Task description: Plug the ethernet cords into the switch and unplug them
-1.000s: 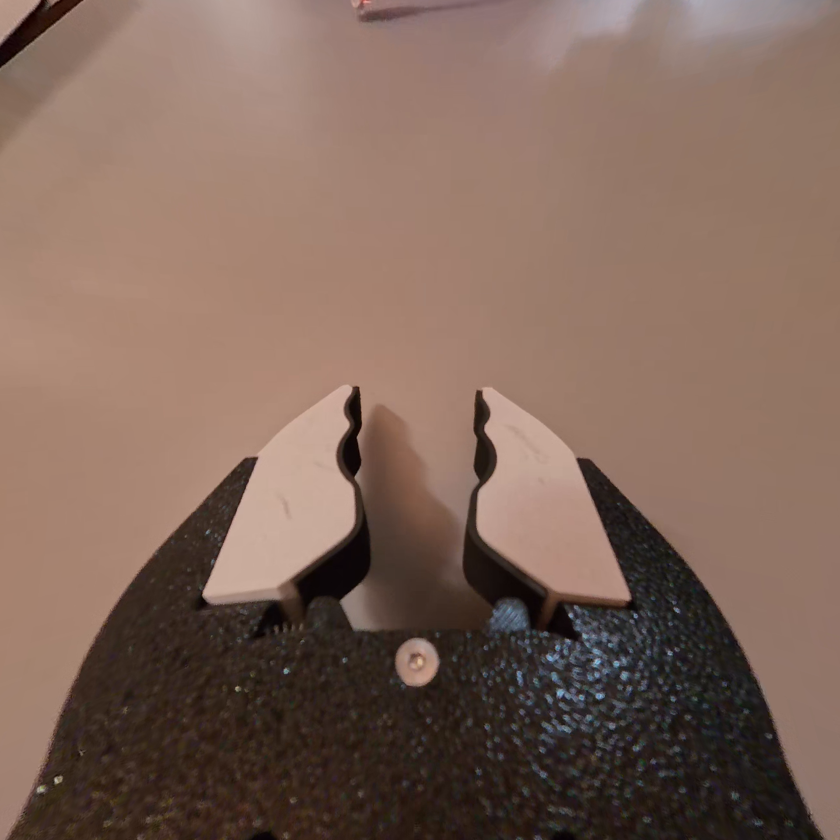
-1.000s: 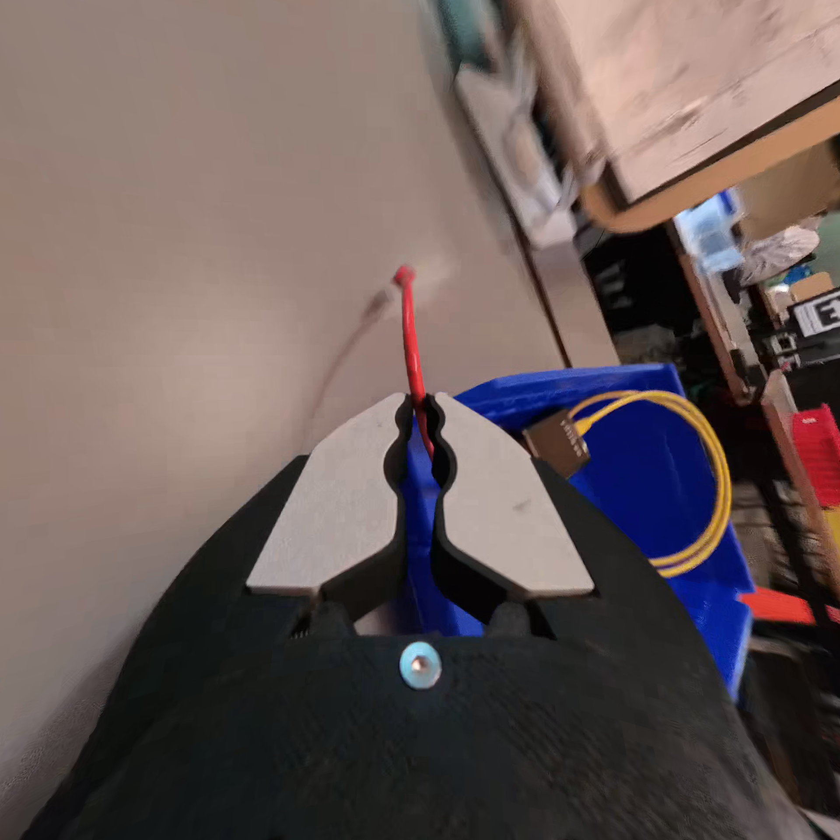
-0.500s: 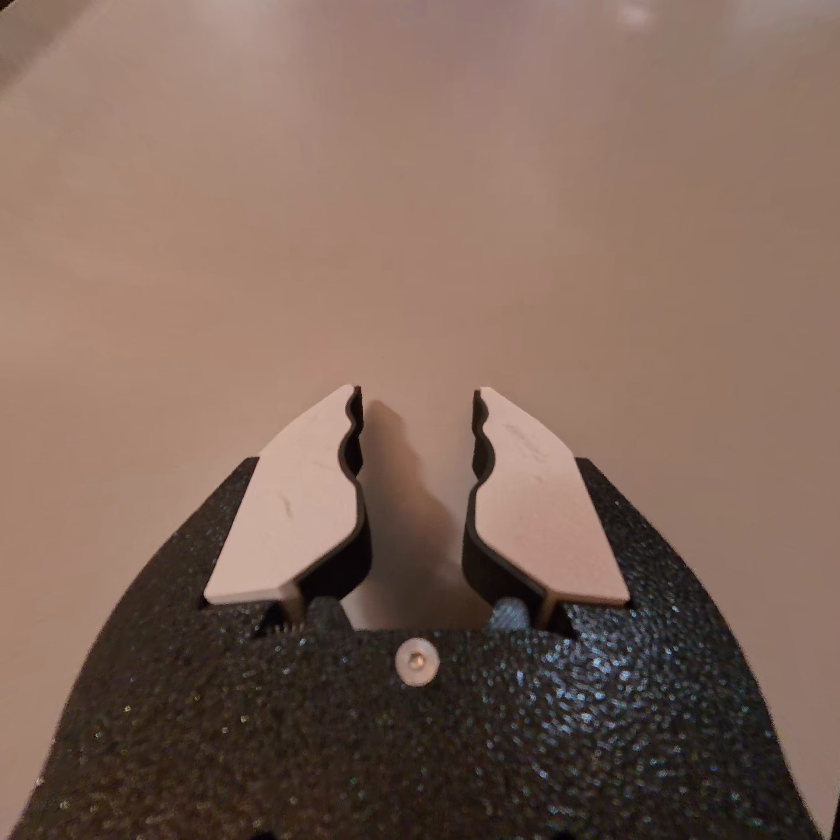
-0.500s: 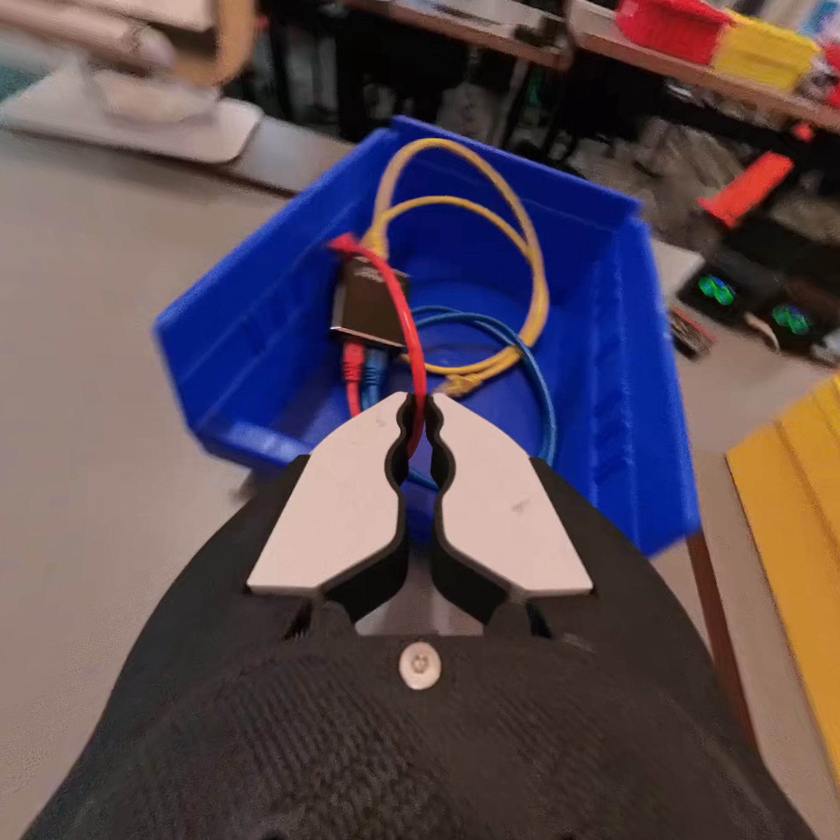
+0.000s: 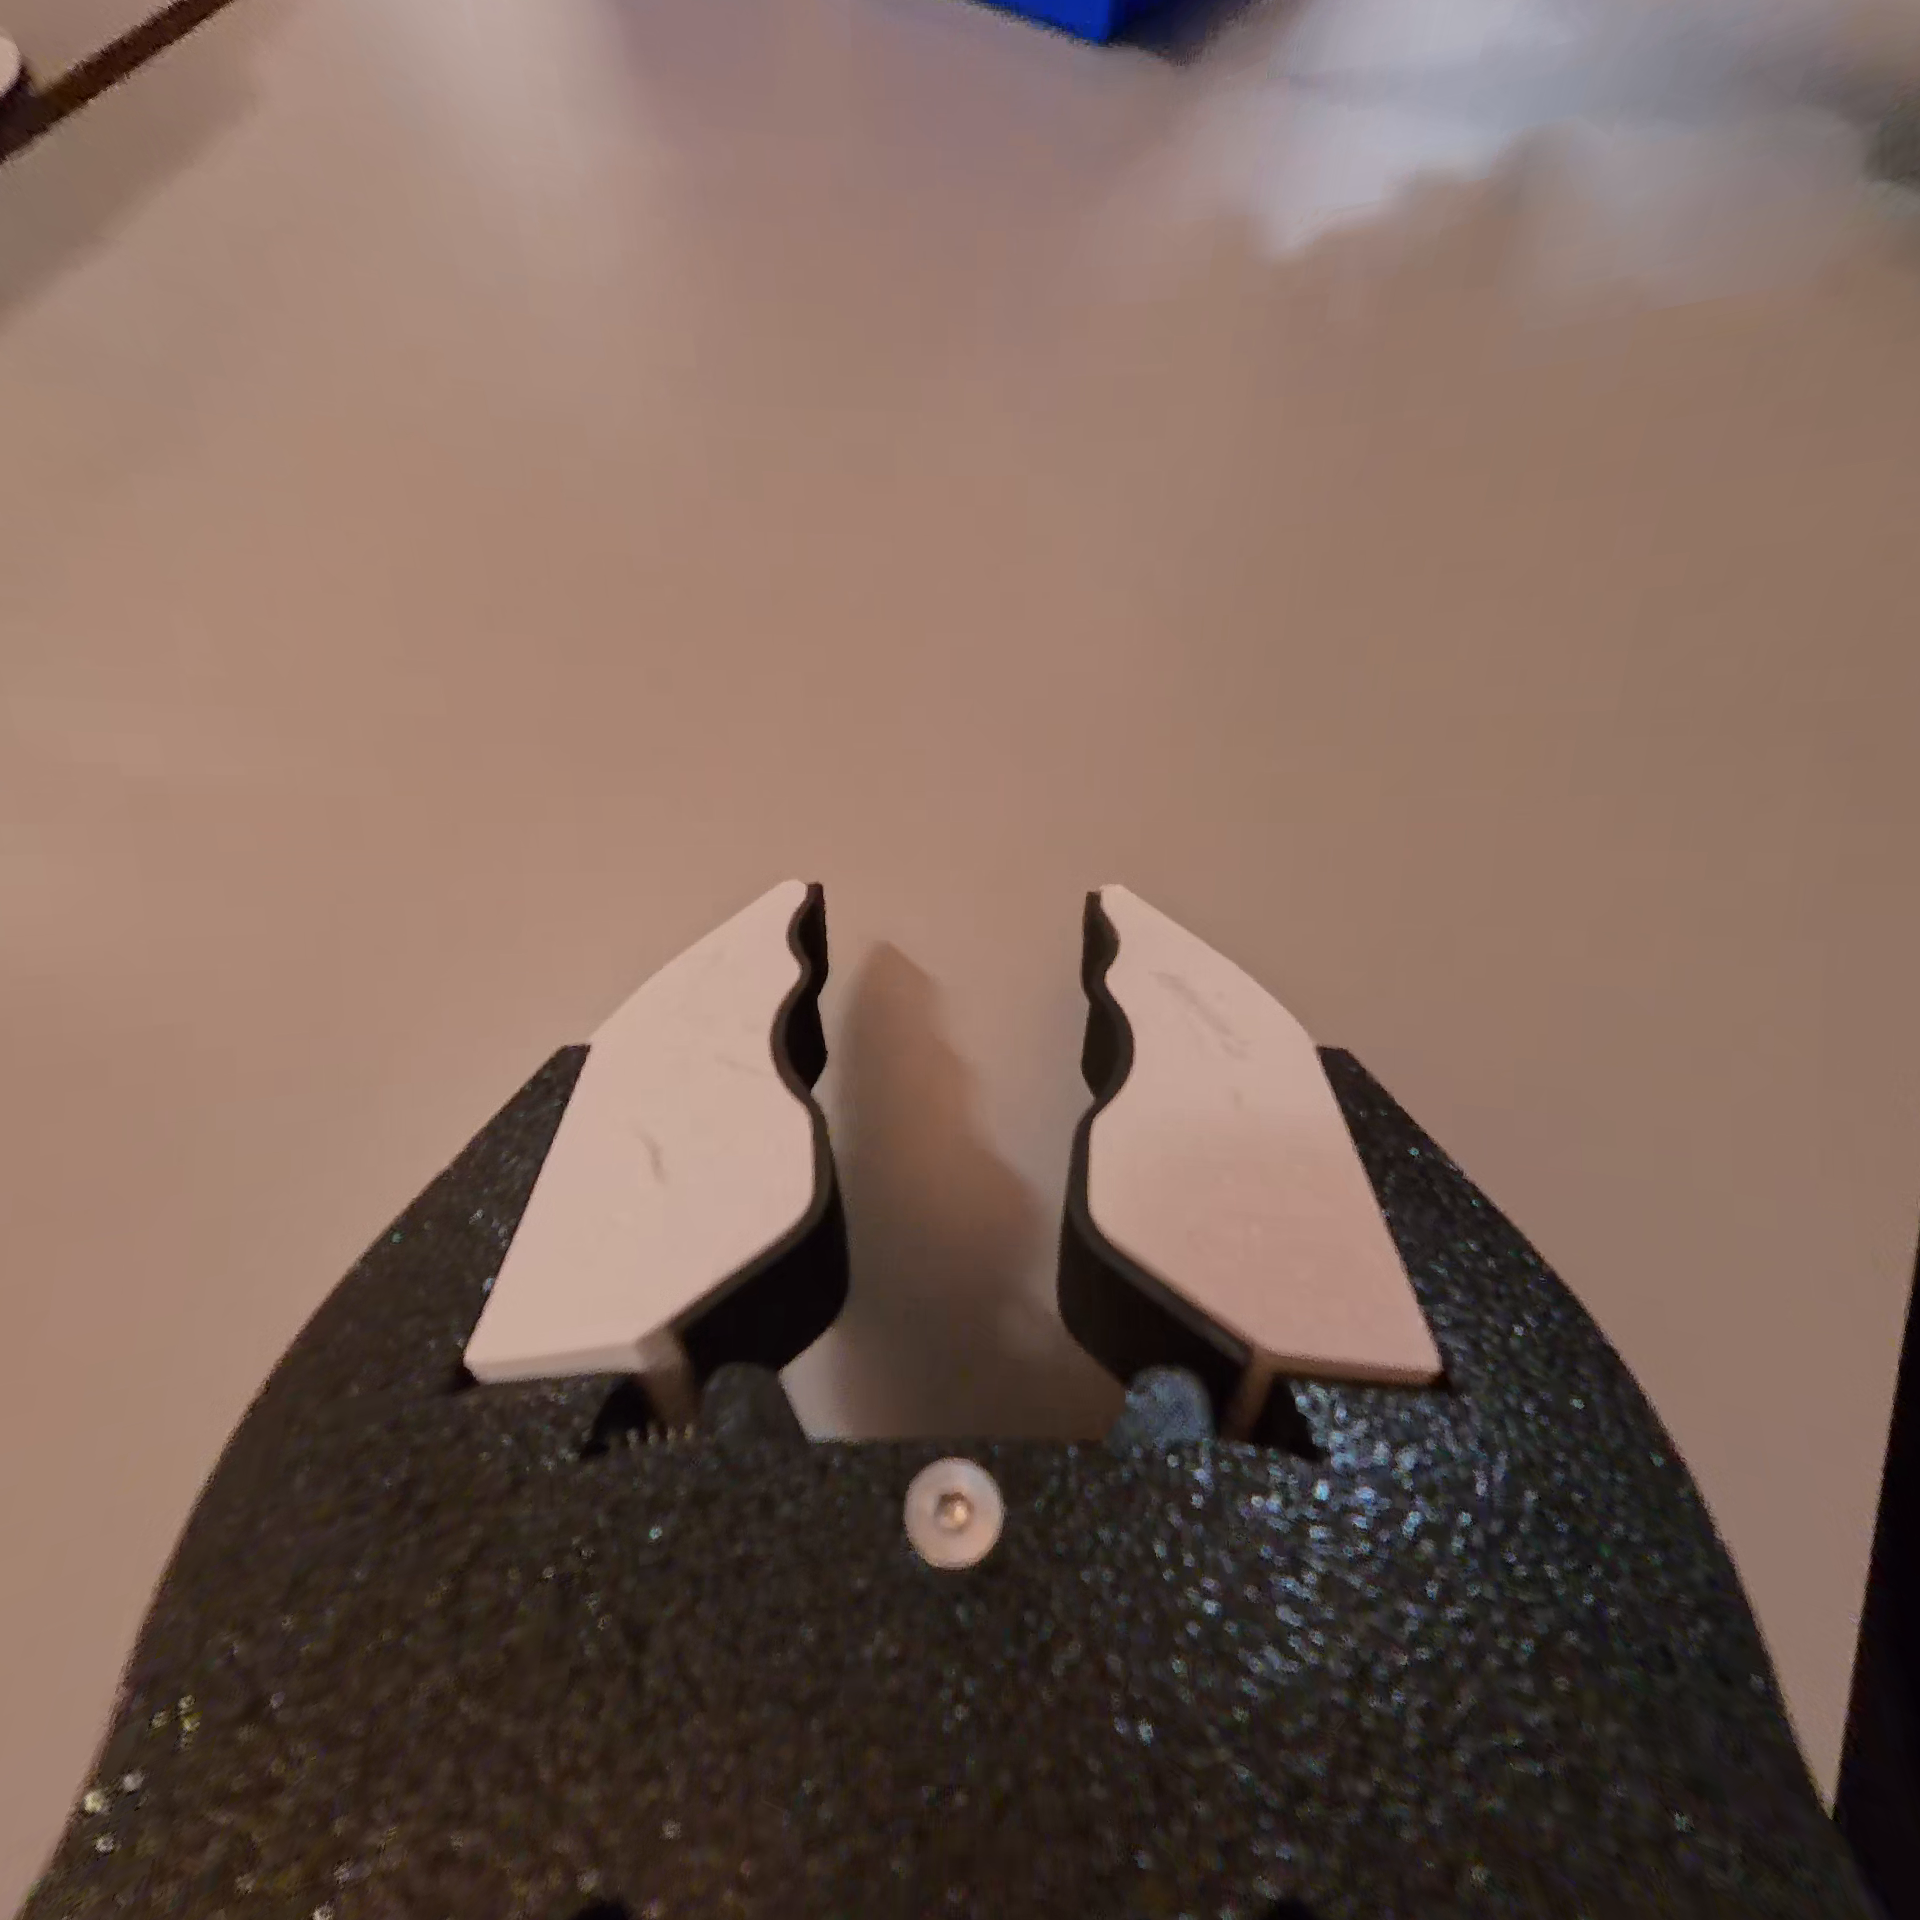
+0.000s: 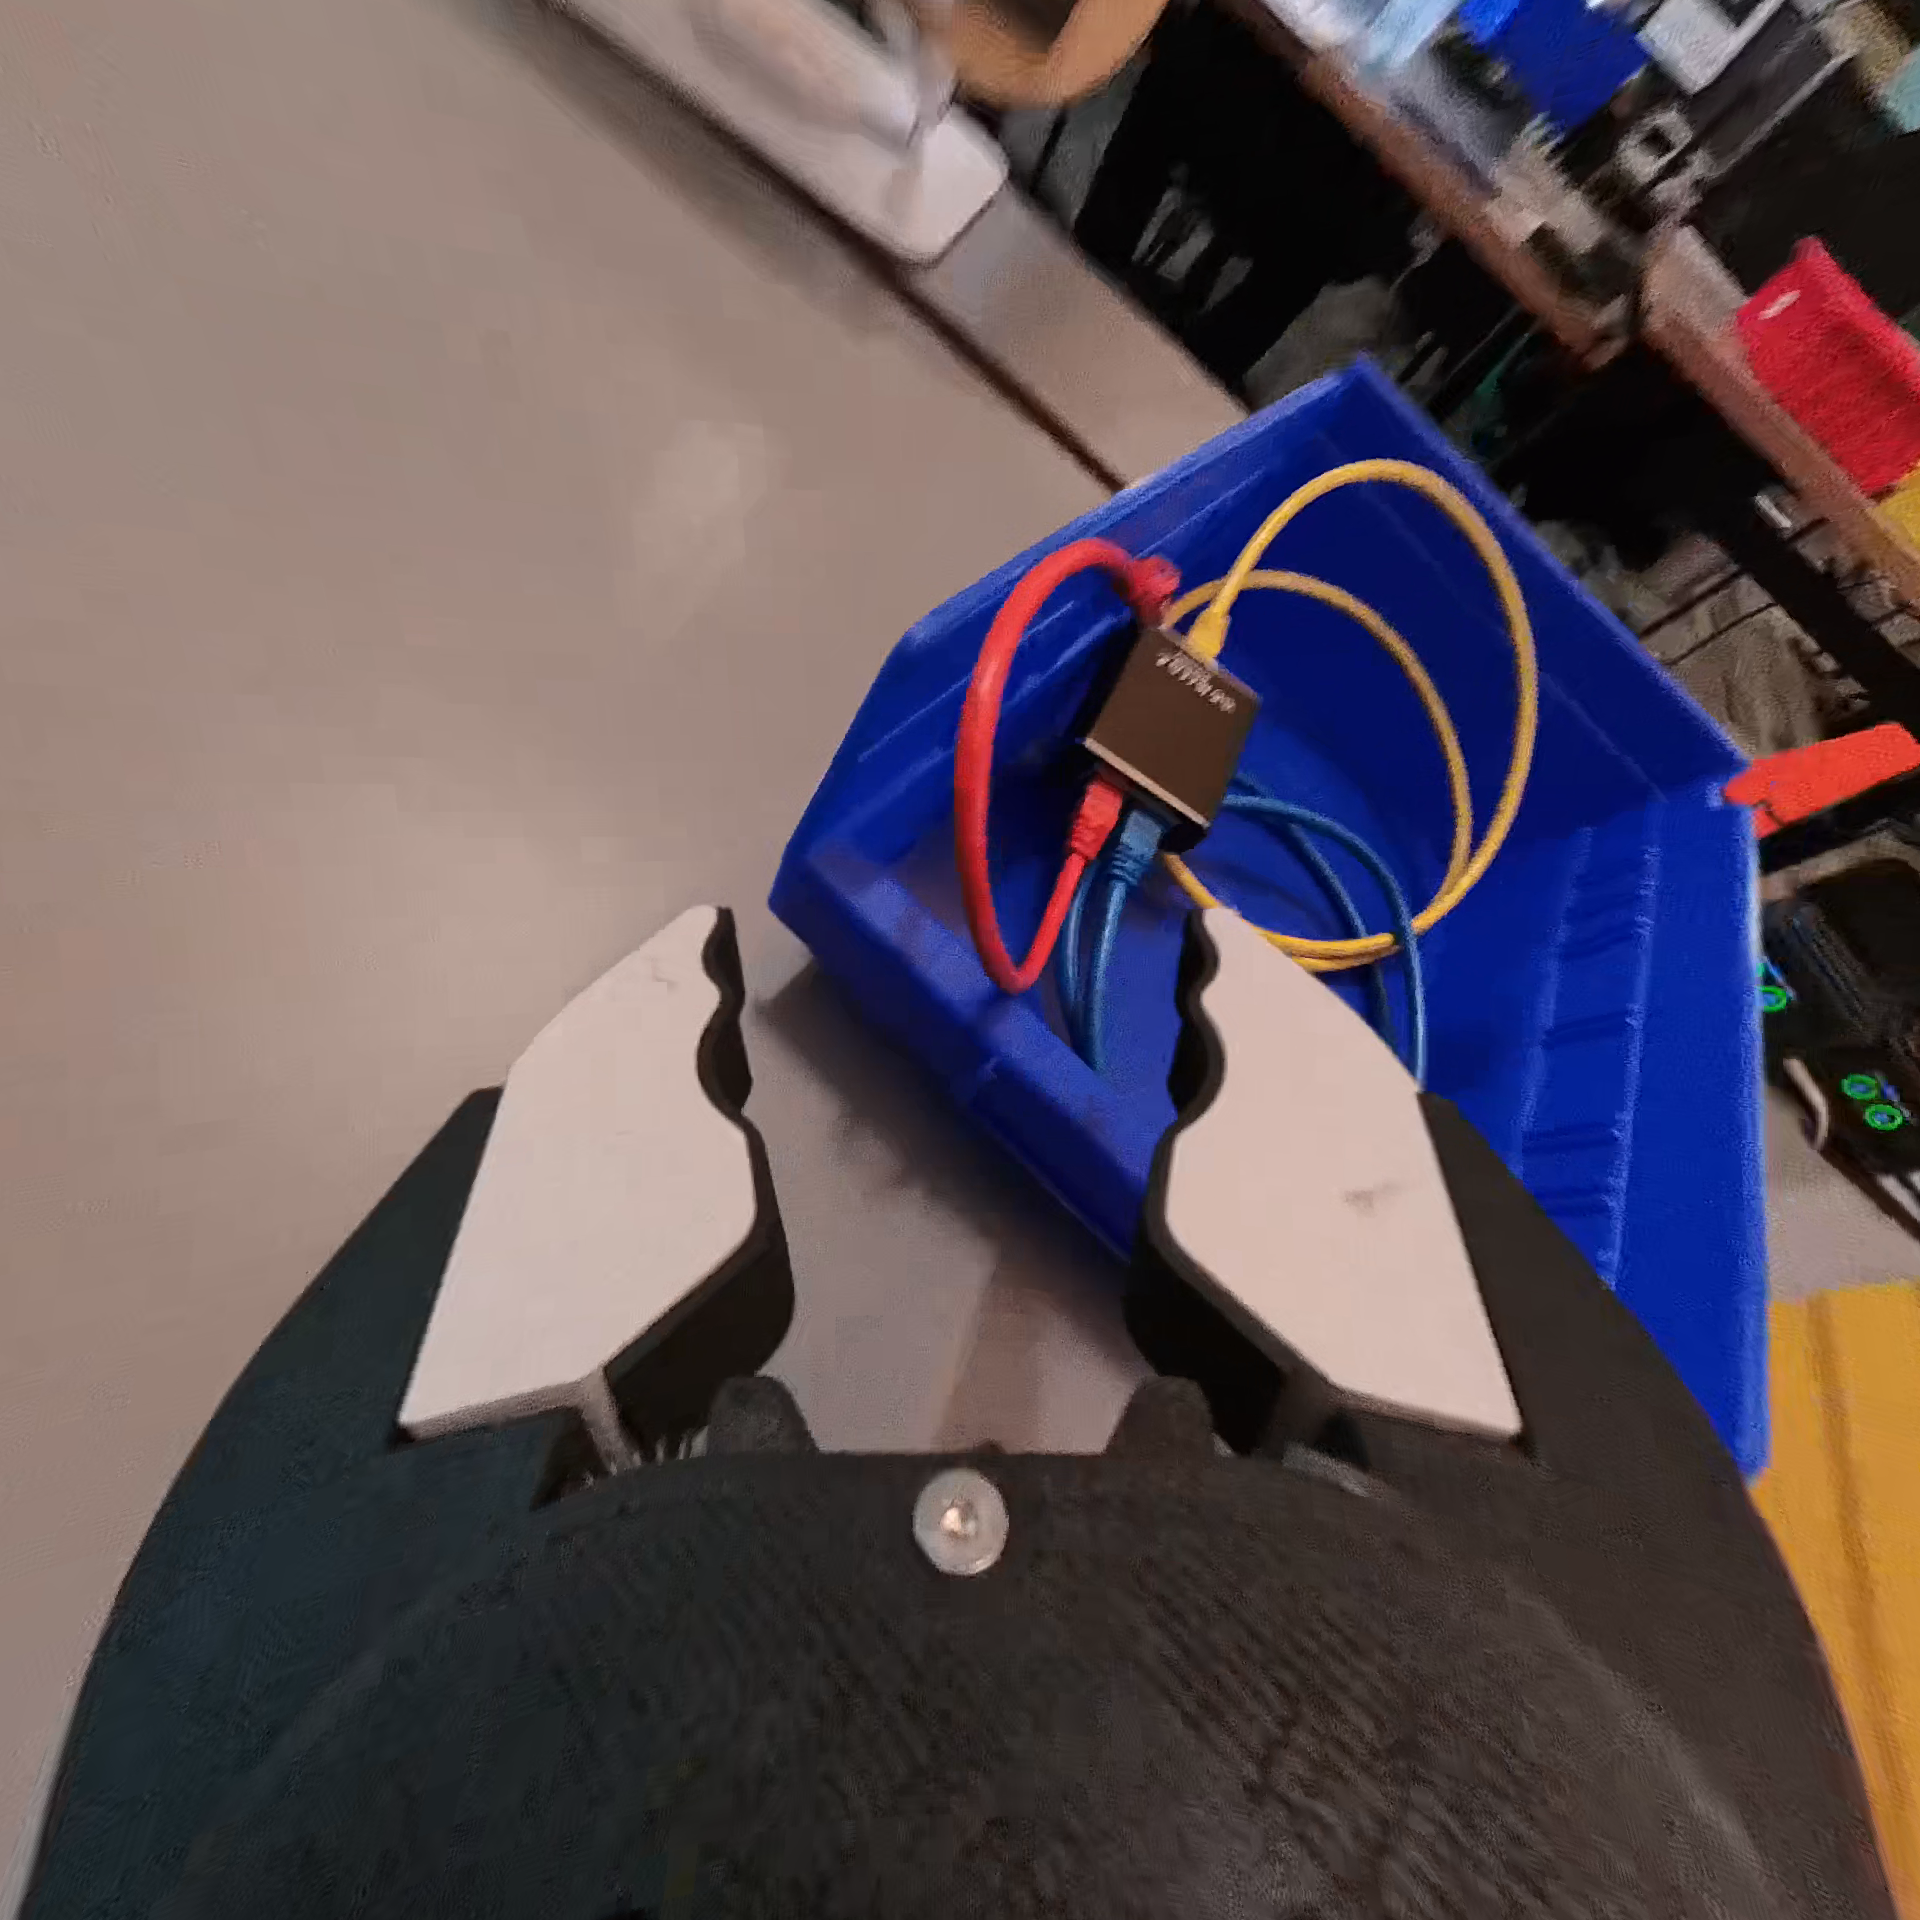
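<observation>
Because the switch (image 6: 1169, 732) lies in the blue bin (image 6: 1621, 1039) ahead and right of the right gripper (image 6: 961, 935), that gripper is nearer; its jaws gape, empty. Red cord (image 6: 982, 790), blue cord (image 6: 1127, 862) and yellow cord (image 6: 1455, 665) run to it. The left gripper (image 5: 954, 914), jaws apart, faces bare table (image 5: 935, 520), the bin a sliver at the far edge. How firmly the plugs are seated is blurred.

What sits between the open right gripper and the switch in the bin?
Right wrist view: bare table, then the blue bin wall, between right gripper and switch.
</observation>
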Tool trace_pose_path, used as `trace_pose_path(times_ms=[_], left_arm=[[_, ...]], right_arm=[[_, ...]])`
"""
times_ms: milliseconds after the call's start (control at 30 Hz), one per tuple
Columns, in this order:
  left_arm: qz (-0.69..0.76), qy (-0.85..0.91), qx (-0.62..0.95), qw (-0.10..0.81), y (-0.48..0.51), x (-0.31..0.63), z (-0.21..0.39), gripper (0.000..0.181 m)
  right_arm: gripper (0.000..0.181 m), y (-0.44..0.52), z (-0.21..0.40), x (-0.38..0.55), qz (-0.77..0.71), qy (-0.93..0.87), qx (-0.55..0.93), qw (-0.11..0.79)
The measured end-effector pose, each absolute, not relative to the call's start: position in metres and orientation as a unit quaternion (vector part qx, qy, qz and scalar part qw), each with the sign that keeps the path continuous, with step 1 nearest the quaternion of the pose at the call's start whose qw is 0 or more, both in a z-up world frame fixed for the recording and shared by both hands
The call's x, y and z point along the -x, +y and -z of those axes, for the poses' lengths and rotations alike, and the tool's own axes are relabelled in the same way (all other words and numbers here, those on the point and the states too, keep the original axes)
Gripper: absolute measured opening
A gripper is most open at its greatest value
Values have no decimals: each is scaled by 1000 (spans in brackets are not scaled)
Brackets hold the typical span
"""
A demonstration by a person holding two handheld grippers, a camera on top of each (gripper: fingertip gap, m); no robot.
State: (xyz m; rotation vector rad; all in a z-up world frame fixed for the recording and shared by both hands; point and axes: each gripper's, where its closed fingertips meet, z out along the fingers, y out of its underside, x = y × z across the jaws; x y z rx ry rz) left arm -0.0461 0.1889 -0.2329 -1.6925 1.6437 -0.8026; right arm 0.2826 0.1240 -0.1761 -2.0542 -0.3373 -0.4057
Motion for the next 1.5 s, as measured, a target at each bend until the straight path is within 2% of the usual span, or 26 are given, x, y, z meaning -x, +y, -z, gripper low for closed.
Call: trace_pose_path(times_ms=[33, 133, 233, 400, 600, 633, 667, 700, 767, 900, 1067, 1333, 1500], left_arm=[[313, 625, 637, 325, 185, 37, 228, 47], [335, 616, 617, 358, 177, -4, 207, 56], [339, 583, 614, 410, 180, -64, 183, 68], [357, 525, 623, 457, 174, -178, 161, 69], [299, 530, 651, 454, 168, -268, 186, 68], [284, 524, 655, 465, 175, -276, 187, 64], [274, 523, 655, 471, 181, -283, 189, 50], [274, 535, 648, 467, 181, -288, 192, 45], [252, 543, 637, 485, 189, -289, 192, 25], [231, 507, 650, 517, 223, -260, 191, 10], [267, 493, 653, 509, 251, -162, 191, 5], [264, 407, 702, 522, 276, 47, 190, 3], [227, 338, 734, 543, 287, 147, 189, 3]], right_arm=[[82, 120, 166, -280, 153, -114, 834, 517], [86, 103, 146, -276, 96, -14, 804, 587], [87, 82, 147, -284, 93, 93, 780, 612], [96, 61, 149, -302, 139, 155, 779, 591], [97, 41, 134, -325, 164, 192, 752, 609], [96, 39, 134, -328, 160, 202, 747, 613], [94, 38, 133, -330, 152, 208, 743, 618], [92, 37, 132, -331, 145, 210, 739, 623], [89, 37, 127, -329, 138, 206, 735, 631], [85, 35, 115, -326, 152, 192, 726, 642], [86, 56, 93, -285, 101, 122, 733, 662], [94, 132, 90, -113, -147, -21, 767, 624], [92, 212, 46, -8, -255, -105, 751, 599]])
